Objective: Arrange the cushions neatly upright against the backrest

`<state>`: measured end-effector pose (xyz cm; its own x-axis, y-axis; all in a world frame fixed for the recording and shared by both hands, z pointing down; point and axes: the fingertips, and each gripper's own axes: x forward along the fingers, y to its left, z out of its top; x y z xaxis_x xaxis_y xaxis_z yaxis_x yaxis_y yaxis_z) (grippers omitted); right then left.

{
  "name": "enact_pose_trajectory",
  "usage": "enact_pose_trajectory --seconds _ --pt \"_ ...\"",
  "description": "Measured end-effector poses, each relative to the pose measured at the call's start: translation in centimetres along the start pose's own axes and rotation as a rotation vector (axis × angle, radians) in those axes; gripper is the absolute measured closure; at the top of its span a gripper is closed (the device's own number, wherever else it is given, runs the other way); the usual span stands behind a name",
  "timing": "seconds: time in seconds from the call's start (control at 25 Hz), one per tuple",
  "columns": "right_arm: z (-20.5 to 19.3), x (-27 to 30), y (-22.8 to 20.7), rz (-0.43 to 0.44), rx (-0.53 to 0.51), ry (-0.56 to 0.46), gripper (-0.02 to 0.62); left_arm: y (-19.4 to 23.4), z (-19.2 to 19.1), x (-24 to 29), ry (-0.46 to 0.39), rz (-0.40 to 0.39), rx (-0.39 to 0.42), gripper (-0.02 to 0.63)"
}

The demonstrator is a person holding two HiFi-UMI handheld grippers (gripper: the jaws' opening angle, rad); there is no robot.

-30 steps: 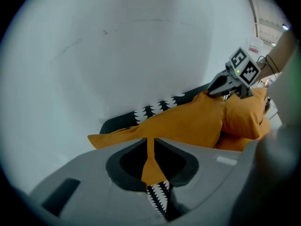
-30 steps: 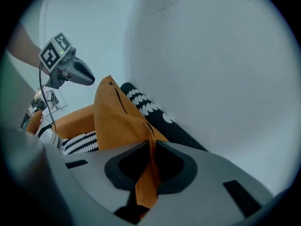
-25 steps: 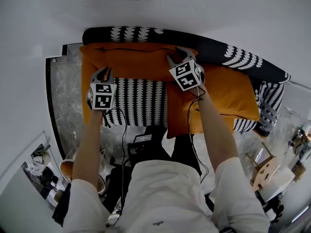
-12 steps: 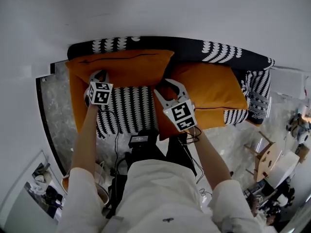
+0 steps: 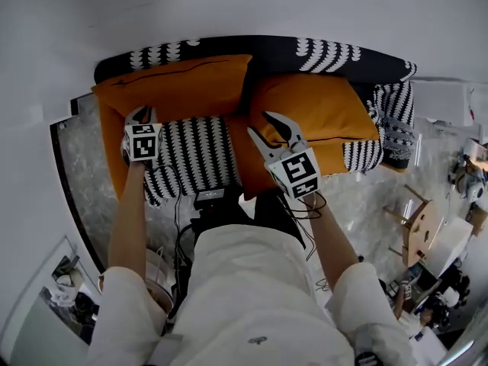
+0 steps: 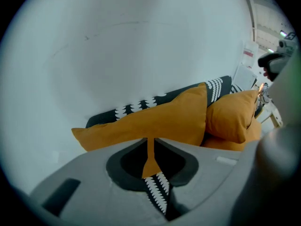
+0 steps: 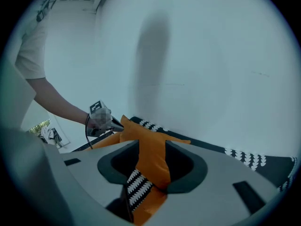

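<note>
An orange cushion (image 5: pixel 179 86) (image 6: pixel 160 119) leans upright against the backrest (image 5: pixel 335 56) of a black sofa with a white pattern. A second orange cushion (image 5: pixel 305 109) (image 6: pixel 230 117) slumps to its right. My left gripper (image 5: pixel 141 114) (image 6: pixel 150 147) is shut on the left cushion's lower left edge, with a thin fold of orange cloth pinched in its jaws. My right gripper (image 5: pixel 259 124) (image 7: pixel 151 147) hangs above the seat between the two cushions. Its jaws have just been opening and nothing is gripped. The right gripper view shows the left cushion (image 7: pixel 141 133) beyond them.
The patterned seat (image 5: pixel 191 151) lies bare between the grippers. An orange strip (image 5: pixel 114 155) runs down the sofa's left side. A white wall stands behind the sofa. A wooden stool (image 5: pixel 419 235) and clutter stand on the floor to the right.
My right gripper let go of the left cushion's top edge, opened, and drew back toward the person and upward. My left gripper stayed shut on the cushion's left edge.
</note>
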<state>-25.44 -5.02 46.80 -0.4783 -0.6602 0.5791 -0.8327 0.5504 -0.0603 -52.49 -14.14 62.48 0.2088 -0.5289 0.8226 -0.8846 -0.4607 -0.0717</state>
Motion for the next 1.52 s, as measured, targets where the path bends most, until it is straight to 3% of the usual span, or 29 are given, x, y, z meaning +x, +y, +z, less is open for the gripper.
enact_pose_trajectory --seconds 0.44,0.84,1.24,1.52 --pt "1.2 -8.1 0.7 0.025 -0.038 -0.106 0.451 -7.2 -0.9 -14.3 -0.232 -0.056 -0.185 0.563" --pt "-1.7 -17.1 -2.9 0.024 0.029 -0.200 0.521 -19.5 5.5 -21.3 -0.409 -0.114 -0.129 0.594" --pt "-9.6 -25.0 -9.6 0.072 0.100 -0.192 0.561 -32.5 7.2 -21.3 -0.371 -0.084 -0.177 0.594" --pt "-13.1 -27.8 -12.1 0.107 0.112 -0.161 0.572 -39.0 7.0 -21.1 -0.319 -0.067 -0.113 0.594"
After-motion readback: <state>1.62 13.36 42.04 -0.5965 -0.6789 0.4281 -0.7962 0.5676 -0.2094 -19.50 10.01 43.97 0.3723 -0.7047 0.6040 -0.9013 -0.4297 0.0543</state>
